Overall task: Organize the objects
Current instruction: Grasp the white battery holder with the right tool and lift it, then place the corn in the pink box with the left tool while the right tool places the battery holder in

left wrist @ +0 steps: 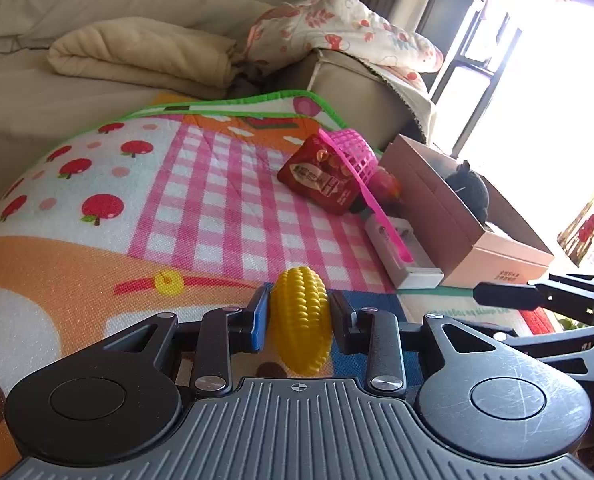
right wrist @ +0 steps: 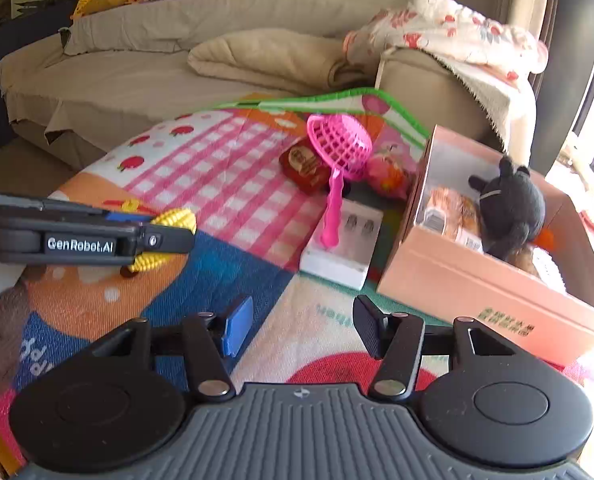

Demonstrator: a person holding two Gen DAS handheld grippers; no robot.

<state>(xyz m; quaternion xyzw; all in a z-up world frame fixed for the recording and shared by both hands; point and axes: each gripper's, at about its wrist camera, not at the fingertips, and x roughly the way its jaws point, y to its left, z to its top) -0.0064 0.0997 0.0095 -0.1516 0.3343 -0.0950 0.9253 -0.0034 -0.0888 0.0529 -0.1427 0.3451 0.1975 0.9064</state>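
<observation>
A yellow toy corn point(left wrist: 303, 300) stands upright between the pads of my left gripper point(left wrist: 299, 312), which is shut on it just above the play mat point(left wrist: 217, 184). In the right wrist view the left gripper point(right wrist: 173, 234) shows side-on at the left with the corn point(right wrist: 177, 216) in it. My right gripper point(right wrist: 302, 320) is open over the mat with nothing between its fingers. It sits just short of the pink cardboard box point(right wrist: 457, 284). One of its fingers point(left wrist: 505, 295) reaches in from the right edge of the left wrist view.
The pink box point(left wrist: 457, 240) holds a black plush point(right wrist: 513, 208) and packets. Beside it lie a white flat box point(right wrist: 345, 248), a pink strainer point(right wrist: 339, 144), a red packet point(right wrist: 301, 166) and a red fruit toy point(right wrist: 385, 174). A beige sofa point(right wrist: 137, 80) with blankets stands behind.
</observation>
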